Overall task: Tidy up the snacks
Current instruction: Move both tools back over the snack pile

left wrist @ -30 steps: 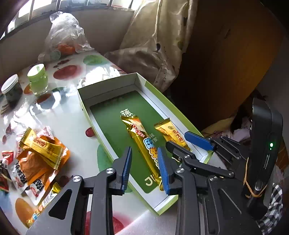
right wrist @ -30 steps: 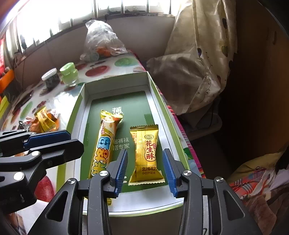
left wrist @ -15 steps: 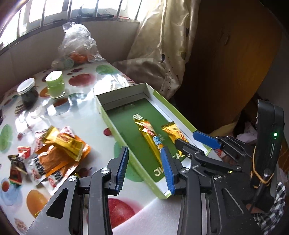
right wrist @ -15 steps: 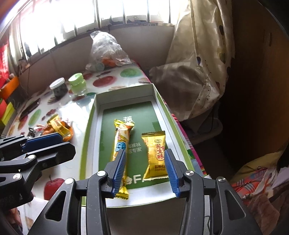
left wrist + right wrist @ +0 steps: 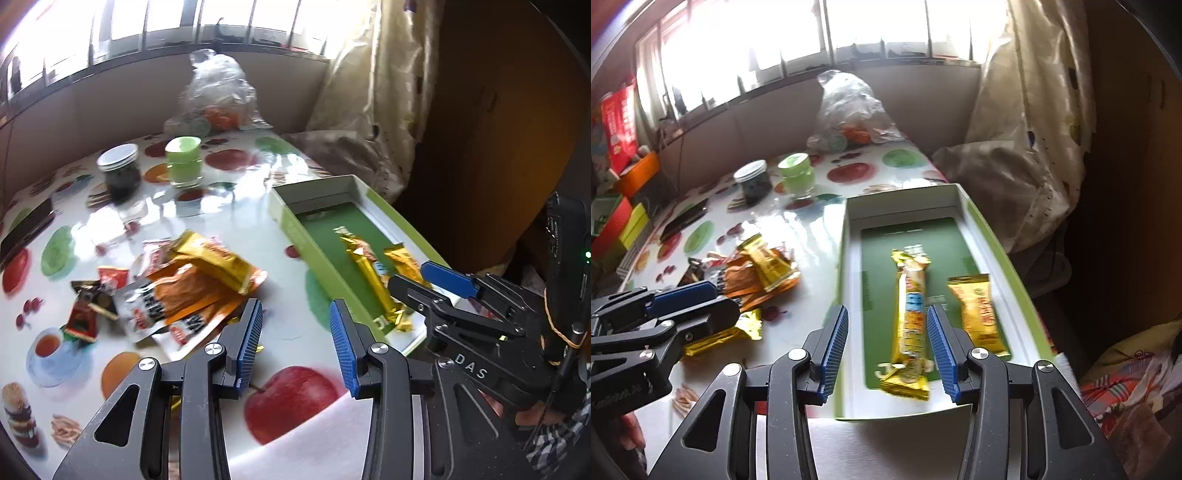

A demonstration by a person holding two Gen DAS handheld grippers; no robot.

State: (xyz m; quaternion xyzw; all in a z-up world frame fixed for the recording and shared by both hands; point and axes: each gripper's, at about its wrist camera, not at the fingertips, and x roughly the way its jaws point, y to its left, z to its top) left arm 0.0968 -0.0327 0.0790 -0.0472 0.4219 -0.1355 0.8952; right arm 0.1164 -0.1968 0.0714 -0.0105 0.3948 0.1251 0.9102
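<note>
A green-and-white box [image 5: 851, 254] [image 5: 291, 229] lies on the table's right side. In it lie a long gold snack bar [image 5: 911, 317] [image 5: 369, 273] and a short gold packet [image 5: 979, 314] [image 5: 402, 258]. A pile of gold and orange snack packets [image 5: 199, 280] [image 5: 761, 269] lies left of the box. My left gripper [image 5: 295, 338] is open and empty above the table, between the pile and the box. My right gripper [image 5: 886, 350] is open and empty above the box's near end. A gold wrapper [image 5: 720, 332] lies under the left gripper in the right wrist view.
A dark jar [image 5: 118, 173], a green jar [image 5: 183, 160] and a clear plastic bag [image 5: 214, 99] stand at the table's far side. A curtain [image 5: 1027, 129] hangs at the right. A dark flat object [image 5: 26, 229] lies at the far left.
Both grippers have pulled back from the box and swung left. Their jaws have opened wider. The snack pile now shows in both views.
</note>
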